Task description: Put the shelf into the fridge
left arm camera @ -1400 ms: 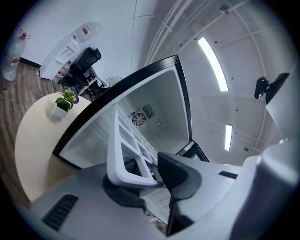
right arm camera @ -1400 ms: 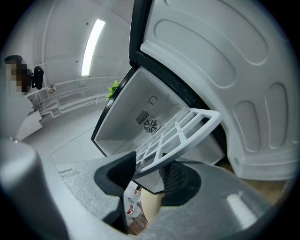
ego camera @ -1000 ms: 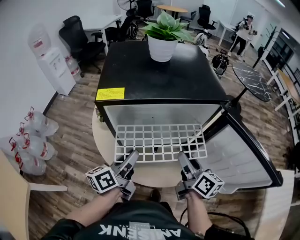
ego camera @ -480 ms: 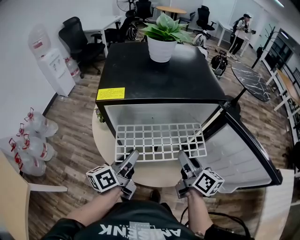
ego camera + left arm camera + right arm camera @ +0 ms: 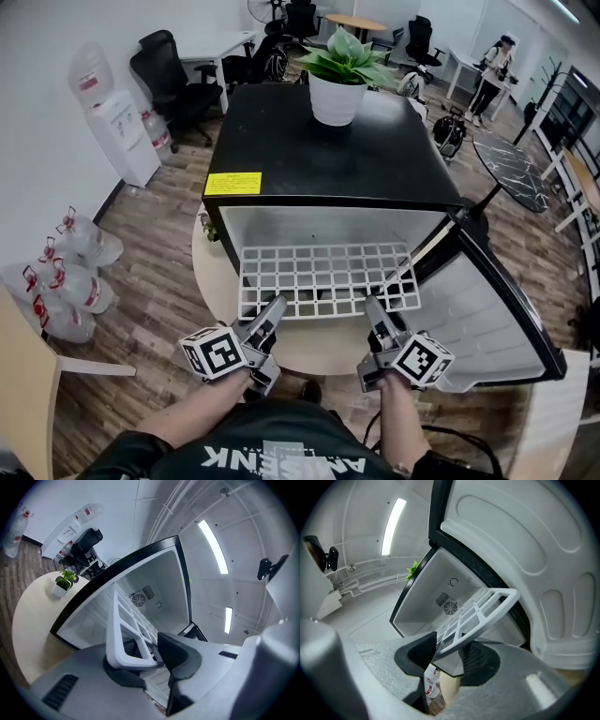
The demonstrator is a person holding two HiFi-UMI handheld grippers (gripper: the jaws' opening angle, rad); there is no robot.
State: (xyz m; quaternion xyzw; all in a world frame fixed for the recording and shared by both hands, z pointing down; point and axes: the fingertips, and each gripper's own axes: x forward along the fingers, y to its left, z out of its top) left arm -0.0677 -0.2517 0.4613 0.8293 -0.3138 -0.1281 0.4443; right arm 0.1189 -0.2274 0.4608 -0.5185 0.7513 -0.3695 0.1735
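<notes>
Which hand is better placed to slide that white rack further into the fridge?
Left, slightly. The left claw and right claw both clamp the shelf by its front edge, but the right works close beside the open door, while the left has free room. Likely both push together.

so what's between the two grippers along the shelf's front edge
Only the shelf itself. In the head view its bare front rail runs from the left gripper to the right gripper, both clamped on it, with nothing else between.
</notes>
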